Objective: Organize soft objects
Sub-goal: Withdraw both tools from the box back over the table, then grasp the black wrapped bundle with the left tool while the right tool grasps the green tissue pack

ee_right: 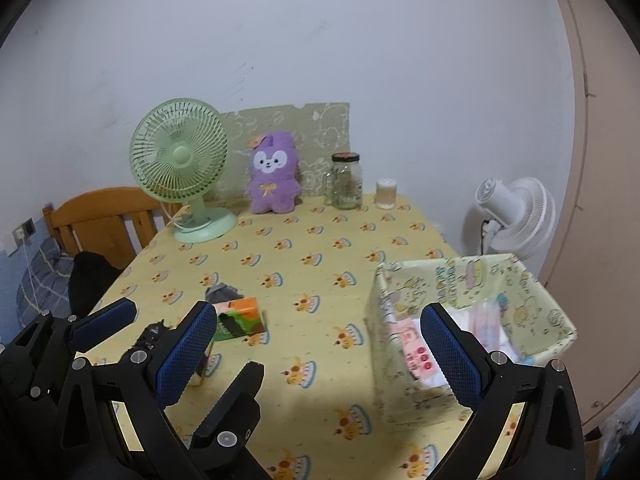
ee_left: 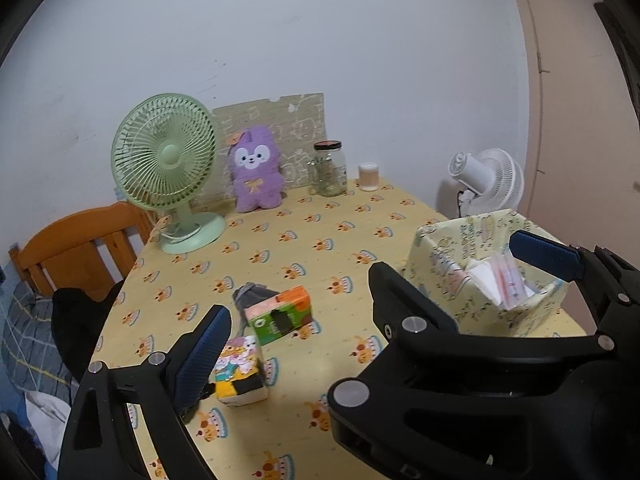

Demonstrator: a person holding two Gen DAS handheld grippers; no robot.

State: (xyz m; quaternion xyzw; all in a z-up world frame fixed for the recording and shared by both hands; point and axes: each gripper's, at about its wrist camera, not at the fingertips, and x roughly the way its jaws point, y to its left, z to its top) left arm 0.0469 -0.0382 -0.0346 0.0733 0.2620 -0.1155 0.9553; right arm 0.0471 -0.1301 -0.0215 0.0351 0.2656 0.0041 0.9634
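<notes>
An orange-and-green tissue pack (ee_left: 278, 314) (ee_right: 240, 320) lies on the yellow tablecloth (ee_left: 320, 248), with a grey cloth bundle (ee_left: 250, 294) (ee_right: 224, 292) just behind it. A cartoon-printed pack (ee_left: 240, 372) sits nearer, beside my left gripper's left finger. The left gripper (ee_left: 320, 320) is open and holds nothing; the right gripper's body hides its right finger. My right gripper (ee_right: 318, 312) is open and empty too, close beside the left. Its right finger hangs in front of a yellow patterned box (ee_right: 400, 380) (ee_left: 436, 248) that holds white and pink packets.
A purple plush (ee_left: 256, 172) (ee_right: 274, 176) leans on a board at the table's back, between a green fan (ee_left: 166, 160) and a glass jar (ee_left: 330, 170) with a small cup (ee_left: 368, 178). A white fan (ee_left: 492, 182) stands off the right edge. A wooden chair (ee_left: 80, 248) is at the left.
</notes>
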